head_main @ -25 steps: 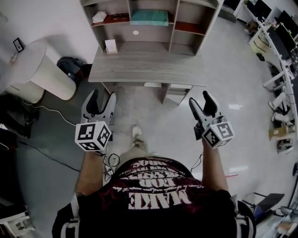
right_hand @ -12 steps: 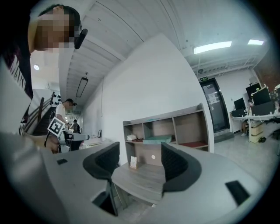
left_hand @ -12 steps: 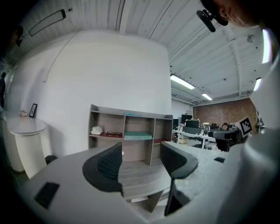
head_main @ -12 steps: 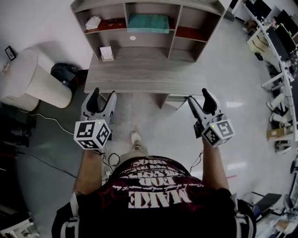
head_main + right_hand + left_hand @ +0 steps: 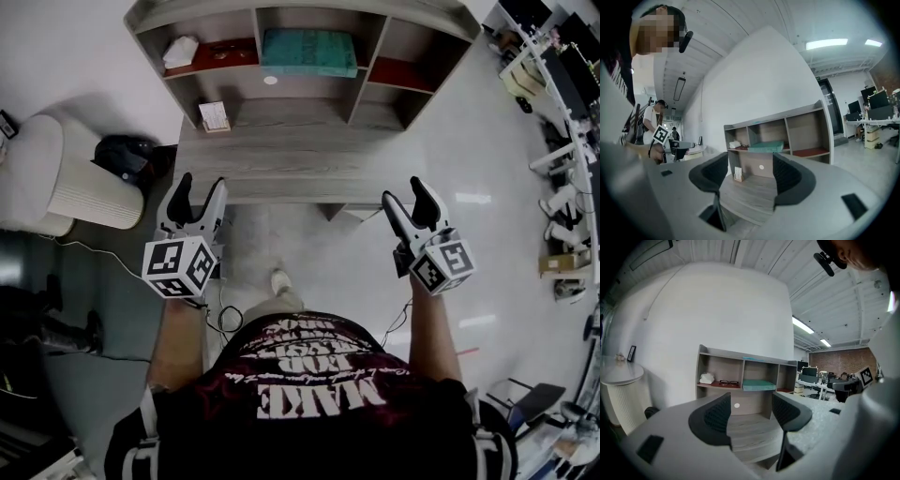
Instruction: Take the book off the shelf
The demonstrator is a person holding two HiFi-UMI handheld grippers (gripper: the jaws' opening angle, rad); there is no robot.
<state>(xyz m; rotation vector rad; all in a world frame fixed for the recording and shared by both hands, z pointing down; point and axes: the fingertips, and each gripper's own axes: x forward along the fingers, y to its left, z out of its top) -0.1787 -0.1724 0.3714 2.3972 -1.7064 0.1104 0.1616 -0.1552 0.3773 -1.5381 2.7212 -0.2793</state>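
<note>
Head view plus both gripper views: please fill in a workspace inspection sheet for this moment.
Surface: grey wood-grain desk, mostly bare.
Job's things: flat teal book lies in the middle compartment of the grey wooden shelf, untouched.
Clutter: small white card on the desk's left rear; white folded cloth and dark-framed glasses in the left compartment.
Grippers: left gripper and right gripper in front of the desk, jaws apart, empty.
Cables: thin white cable on the floor, left.
Surroundings: white ribbed round cabinet left; office desks right.
</note>
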